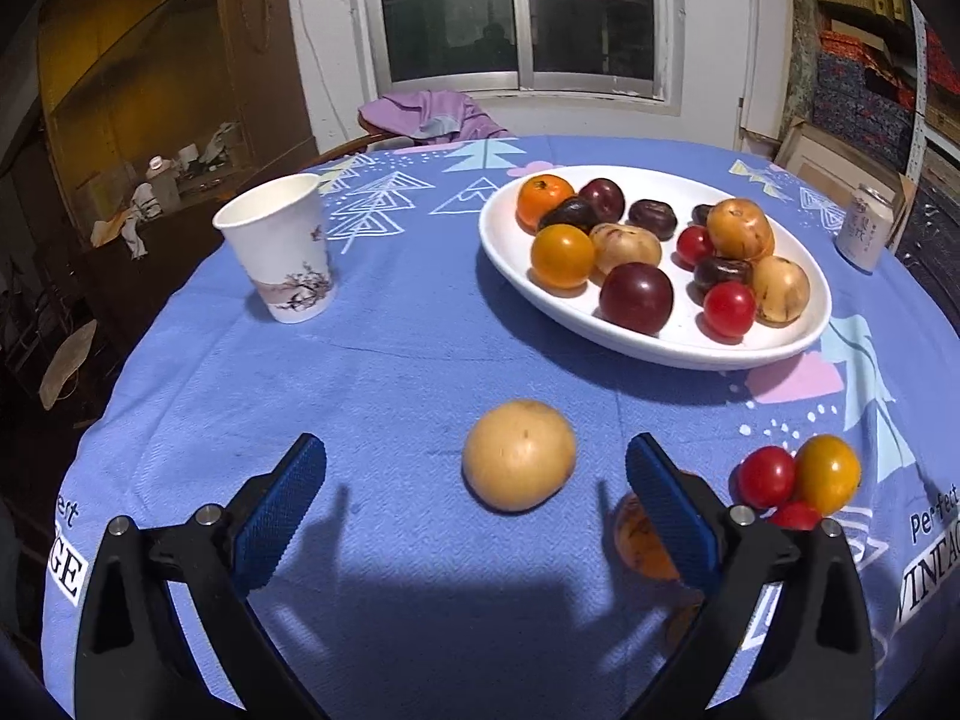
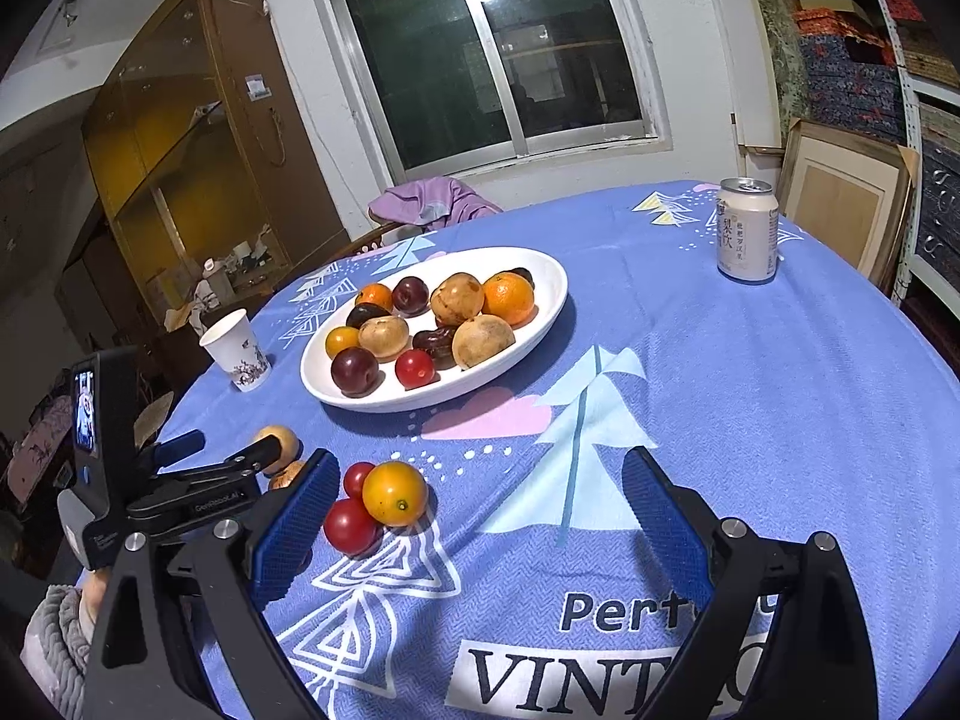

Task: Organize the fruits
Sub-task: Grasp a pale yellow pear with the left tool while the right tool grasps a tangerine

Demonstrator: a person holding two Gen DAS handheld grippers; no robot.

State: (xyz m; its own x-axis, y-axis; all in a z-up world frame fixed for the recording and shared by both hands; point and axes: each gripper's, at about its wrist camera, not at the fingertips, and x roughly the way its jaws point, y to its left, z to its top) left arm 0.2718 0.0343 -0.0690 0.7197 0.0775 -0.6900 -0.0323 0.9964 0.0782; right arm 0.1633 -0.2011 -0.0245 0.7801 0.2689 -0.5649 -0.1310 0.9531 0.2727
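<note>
A tan round fruit (image 1: 519,456) lies on the blue tablecloth just ahead of my left gripper (image 1: 475,449), in line with the gap between its wide-open fingers and untouched. A brownish-orange fruit (image 1: 636,540) is partly hidden behind the right-hand finger. The white oval plate (image 1: 660,345) beyond holds several fruits. My right gripper (image 2: 483,461) is open over bare cloth with nothing in it. Left of it sit a yellow tomato (image 2: 394,493) and two red tomatoes (image 2: 350,526) in a cluster. The left gripper (image 2: 219,450) also shows at the far left of the right wrist view.
A paper cup (image 1: 282,246) stands at the table's left, and a drink can (image 2: 747,231) at the far right edge. A chair with a purple garment (image 1: 432,114) is behind the table. A sleeve (image 2: 57,648) shows at the lower left.
</note>
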